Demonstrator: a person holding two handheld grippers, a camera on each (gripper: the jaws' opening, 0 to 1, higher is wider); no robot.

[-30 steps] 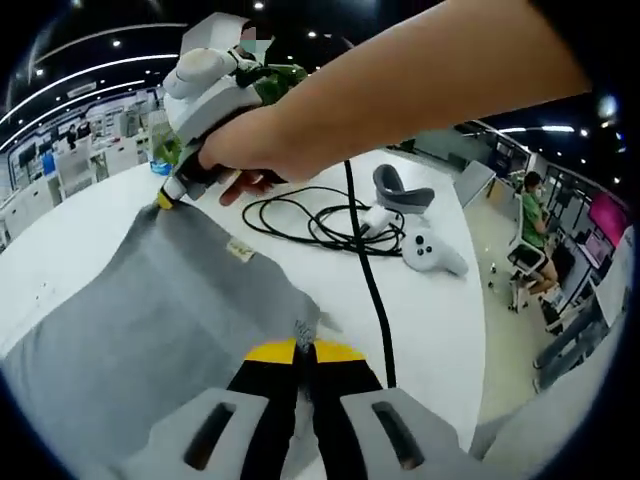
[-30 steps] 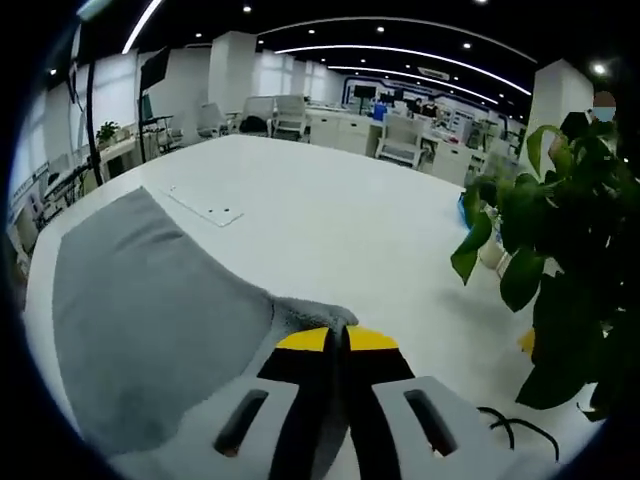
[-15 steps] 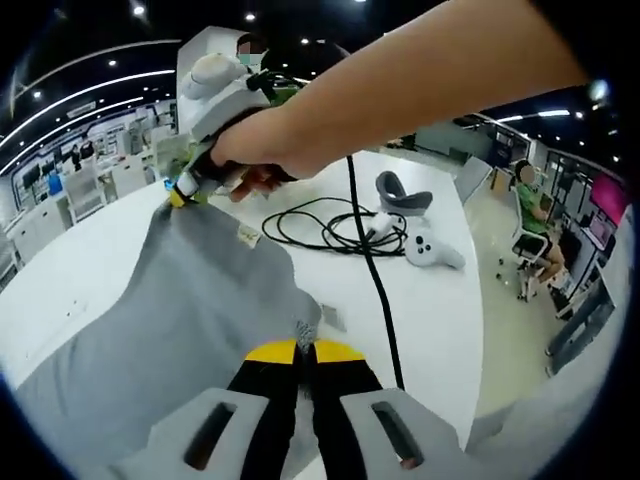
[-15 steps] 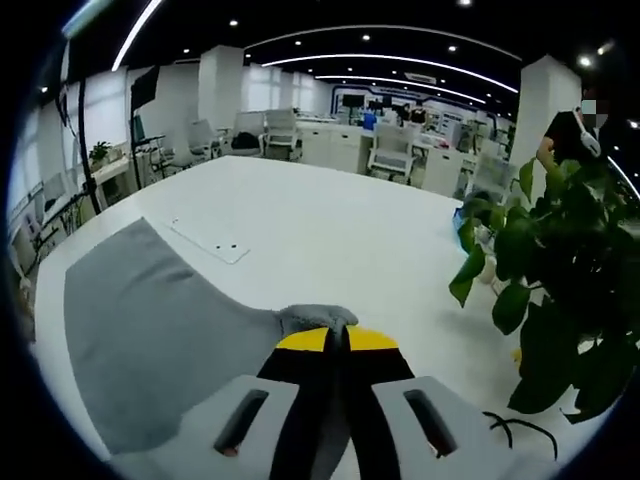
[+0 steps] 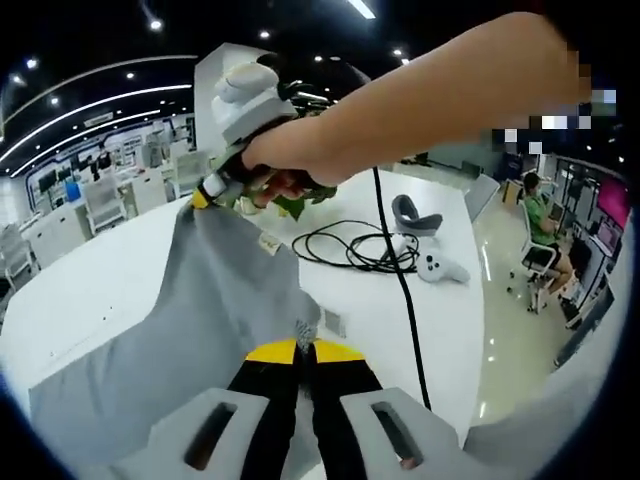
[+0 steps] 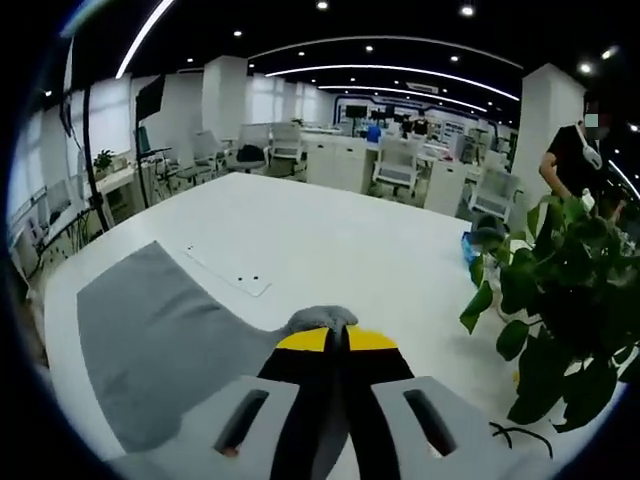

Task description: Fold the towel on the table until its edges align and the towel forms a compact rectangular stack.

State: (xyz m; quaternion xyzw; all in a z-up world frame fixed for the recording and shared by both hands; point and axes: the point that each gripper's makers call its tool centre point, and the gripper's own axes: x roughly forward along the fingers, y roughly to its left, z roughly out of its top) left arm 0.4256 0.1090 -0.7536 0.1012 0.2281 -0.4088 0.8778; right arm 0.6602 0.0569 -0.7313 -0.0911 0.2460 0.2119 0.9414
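Observation:
A grey towel point(image 5: 190, 300) hangs lifted between both grippers over the white table point(image 5: 90, 270). My left gripper point(image 5: 303, 349) is shut on one corner of the towel, near a small label. Across the towel, in the left gripper view, a person's hand holds my right gripper point(image 5: 205, 193), which is shut on the other corner. In the right gripper view my right gripper point(image 6: 336, 338) pinches a bunched corner of the towel point(image 6: 160, 340), and the rest of the cloth slopes down to the table point(image 6: 330, 240) at the left.
A black cable coil point(image 5: 350, 245) and a white controller with a grey headband point(image 5: 430, 240) lie on the table right of the towel. A leafy green plant point(image 6: 560, 320) stands at the right edge. Desks, chairs and people fill the office behind.
Both grippers have risen with their towel corners, so the cloth hangs steeper and more table shows beneath. Both stay shut on the towel.

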